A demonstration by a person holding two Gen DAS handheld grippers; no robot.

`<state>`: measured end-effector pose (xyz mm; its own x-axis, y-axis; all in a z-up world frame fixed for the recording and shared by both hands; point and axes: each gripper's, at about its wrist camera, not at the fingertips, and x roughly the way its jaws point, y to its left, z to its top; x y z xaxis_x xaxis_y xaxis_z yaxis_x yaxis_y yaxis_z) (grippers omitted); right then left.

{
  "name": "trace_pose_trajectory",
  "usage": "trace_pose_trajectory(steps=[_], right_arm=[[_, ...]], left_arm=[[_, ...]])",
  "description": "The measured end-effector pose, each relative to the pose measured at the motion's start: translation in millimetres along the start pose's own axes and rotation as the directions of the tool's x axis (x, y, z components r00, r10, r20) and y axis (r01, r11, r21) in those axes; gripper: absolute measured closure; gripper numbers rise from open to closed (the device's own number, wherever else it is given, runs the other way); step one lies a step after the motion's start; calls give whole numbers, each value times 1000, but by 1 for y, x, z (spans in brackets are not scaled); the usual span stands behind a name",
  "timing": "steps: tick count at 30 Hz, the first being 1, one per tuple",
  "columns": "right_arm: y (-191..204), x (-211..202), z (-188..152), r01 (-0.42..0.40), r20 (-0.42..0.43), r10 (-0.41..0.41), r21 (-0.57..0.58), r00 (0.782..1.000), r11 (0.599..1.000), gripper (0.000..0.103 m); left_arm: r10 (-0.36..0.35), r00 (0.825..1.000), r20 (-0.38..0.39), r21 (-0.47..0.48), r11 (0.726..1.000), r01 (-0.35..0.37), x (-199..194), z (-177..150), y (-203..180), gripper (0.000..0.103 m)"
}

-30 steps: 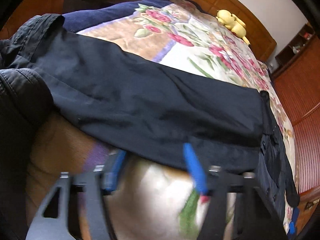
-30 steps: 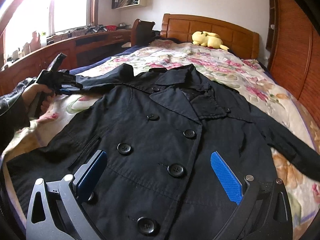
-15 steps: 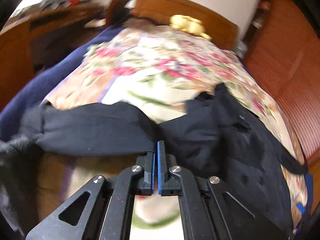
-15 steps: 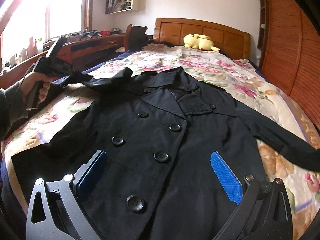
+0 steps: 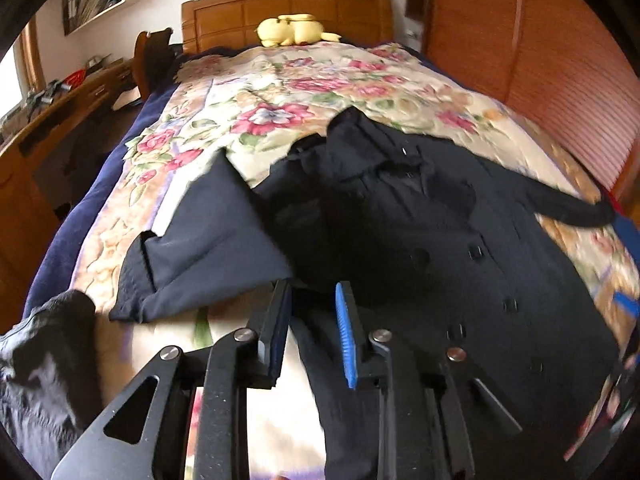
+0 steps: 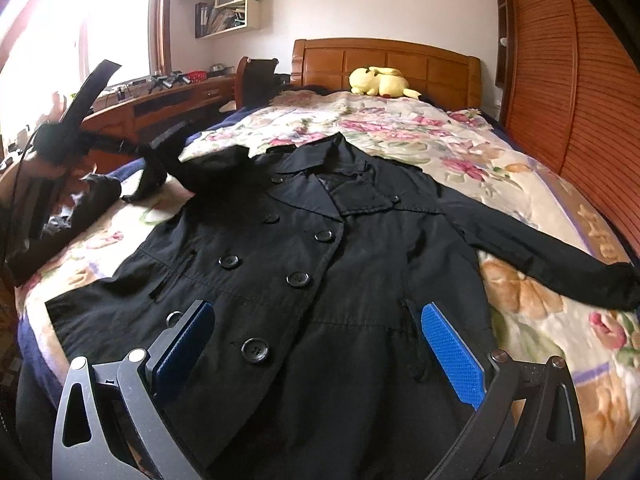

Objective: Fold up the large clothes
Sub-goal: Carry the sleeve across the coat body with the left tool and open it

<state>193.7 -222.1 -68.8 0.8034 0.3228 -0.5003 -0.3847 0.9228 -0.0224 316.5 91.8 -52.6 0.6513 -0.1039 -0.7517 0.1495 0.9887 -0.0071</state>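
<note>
A black double-breasted coat (image 6: pixel 320 264) lies face up on the floral quilt (image 6: pixel 400 132), collar toward the headboard. Its left sleeve (image 5: pixel 200 248) is bent in toward the shoulder, with the cuff lying at the left. My left gripper (image 5: pixel 312 304) hovers just above the sleeve's near edge. Its jaws are opening; dark cloth shows in the narrow gap, but the pads do not press it. From the right wrist it appears raised at the bed's left side as the left gripper (image 6: pixel 160 156). My right gripper (image 6: pixel 316 340) stands wide open over the coat's lower front, holding nothing. The right sleeve (image 6: pixel 540 256) stretches out to the right.
A yellow plush toy (image 6: pixel 380 82) rests against the wooden headboard (image 6: pixel 400 60). A long desk (image 6: pixel 160 100) and a chair (image 6: pixel 256 80) line the bed's left side; slatted wooden doors (image 6: pixel 560 100) run along the right. A person's dark sleeve (image 5: pixel 44 360) is at the near left.
The left gripper shut on the left sleeve, lifted it and carried it toward the coat body; now its jaws have parted. The right gripper drew back a little over the hem.
</note>
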Motion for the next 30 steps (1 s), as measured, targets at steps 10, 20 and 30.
trace_pose_trajectory(steps=[10, 20, 30], right_arm=[[20, -4, 18, -72, 2, 72, -51, 997, 996, 0], [68, 53, 72, -209, -67, 200, -176, 977, 962, 0], [139, 175, 126, -317, -204, 282, -170, 938, 933, 26]], left_arm=[[1, 1000, 11, -14, 1000, -1, -38, -86, 14, 77], [55, 998, 25, -75, 996, -53, -59, -157, 65, 77], [75, 996, 58, -154, 986, -66, -75, -186, 100, 77]])
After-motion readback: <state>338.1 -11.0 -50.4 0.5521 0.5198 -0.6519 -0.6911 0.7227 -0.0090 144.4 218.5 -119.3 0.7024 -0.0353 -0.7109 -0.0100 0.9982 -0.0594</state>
